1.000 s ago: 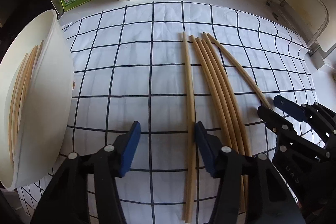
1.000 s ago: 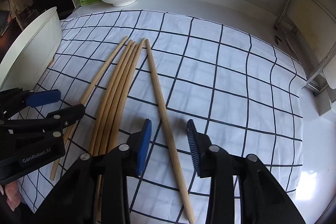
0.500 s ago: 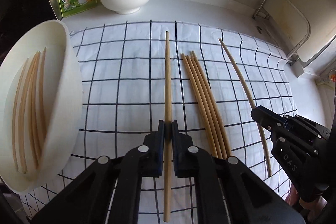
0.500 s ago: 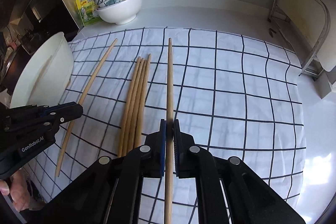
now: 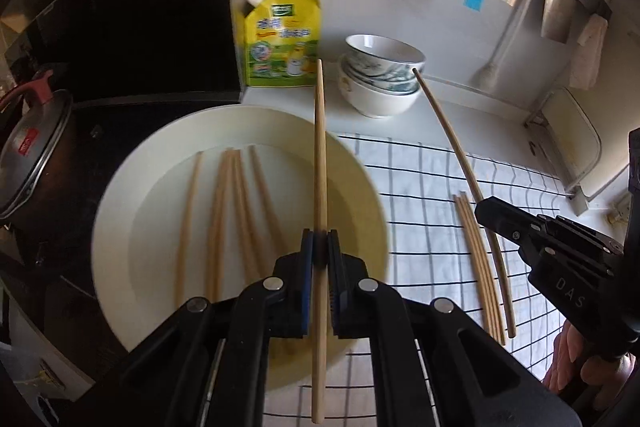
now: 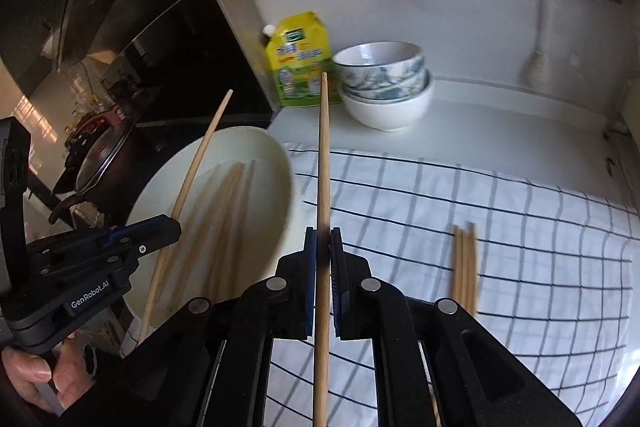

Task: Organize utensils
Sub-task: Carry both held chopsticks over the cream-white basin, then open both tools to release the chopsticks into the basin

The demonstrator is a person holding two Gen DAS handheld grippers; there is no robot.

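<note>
My left gripper [image 5: 319, 245] is shut on a wooden chopstick [image 5: 320, 155] and holds it above the white plate [image 5: 120, 227], where several chopsticks [image 5: 224, 211] lie. My right gripper [image 6: 323, 243] is shut on another chopstick [image 6: 324, 155], lifted above the checked cloth [image 6: 500, 227] beside the plate [image 6: 276, 163]. The right gripper also shows in the left wrist view [image 5: 486, 205] with its chopstick [image 5: 448, 131]. The left gripper shows in the right wrist view [image 6: 170, 225] with its chopstick [image 6: 200, 159]. A few chopsticks [image 5: 478, 263] stay on the cloth.
Stacked bowls [image 5: 380, 79] and a yellow pouch [image 5: 284, 39] stand at the back by the wall. A pot with a lid [image 5: 32, 163] sits on the dark stove at the left. A dish rack [image 5: 576, 147] is at the right.
Both grippers, each shut on a chopstick, have lifted off the cloth and swung left. The left one is now over the plate.
</note>
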